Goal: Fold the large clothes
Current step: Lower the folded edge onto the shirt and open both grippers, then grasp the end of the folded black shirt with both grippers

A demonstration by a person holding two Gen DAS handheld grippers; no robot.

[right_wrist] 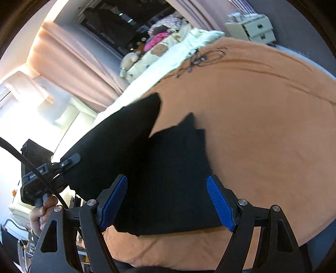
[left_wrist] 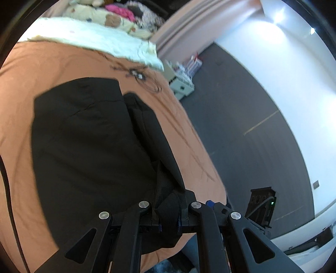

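Observation:
A large black garment (left_wrist: pixel 84 136) lies spread on the orange bed cover (left_wrist: pixel 42 63). My left gripper (left_wrist: pixel 169 212) is shut on a bunched edge of it, and a fold runs taut from the jaws up across the cloth. In the right wrist view the same garment (right_wrist: pixel 172 163) lies partly folded on the cover (right_wrist: pixel 262 126). My right gripper (right_wrist: pixel 167 201) stands open over its near edge, and the blue pads (right_wrist: pixel 114 201) are wide apart and press on nothing. At the left of that view, my left gripper (right_wrist: pixel 70 159) holds a raised flap, with a hand (right_wrist: pixel 42 212) on its handle.
A white blanket (left_wrist: pixel 94 40) and a heap of soft toys and clothes (left_wrist: pixel 117 14) lie at the bed's far end. A tangle of thin cable (left_wrist: pixel 138 75) lies on the cover. A small drawer unit (left_wrist: pixel 181 84) stands on the dark floor (left_wrist: pixel 241 126) beside the bed. Curtains (right_wrist: pixel 69 63) hang behind.

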